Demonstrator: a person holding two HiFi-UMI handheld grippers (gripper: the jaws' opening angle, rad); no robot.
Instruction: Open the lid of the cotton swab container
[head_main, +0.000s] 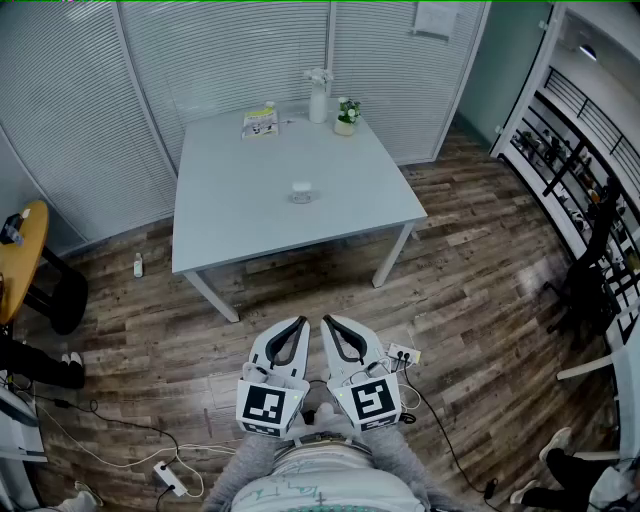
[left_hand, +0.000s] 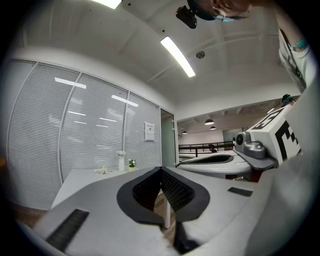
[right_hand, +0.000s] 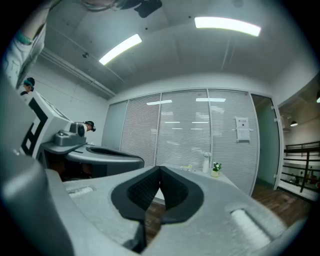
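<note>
A small round cotton swab container (head_main: 302, 192) stands near the middle of the grey table (head_main: 230, 215), far ahead of me. My left gripper (head_main: 298, 323) and right gripper (head_main: 328, 322) are held close to my body over the wooden floor, side by side, well short of the table. Both are shut with nothing between their jaws. In the left gripper view the left gripper (left_hand: 160, 170) has its pads meeting at the tips; the right gripper (right_hand: 160, 169) looks the same in its own view. The container is hidden in both gripper views.
At the table's far edge stand a white spray bottle (head_main: 318, 97), a small potted plant (head_main: 346, 116) and a flat packet (head_main: 260, 122). A power strip (head_main: 402, 354) and cables lie on the floor near my feet. A round wooden table (head_main: 22, 255) is at left, shelves (head_main: 575, 150) at right.
</note>
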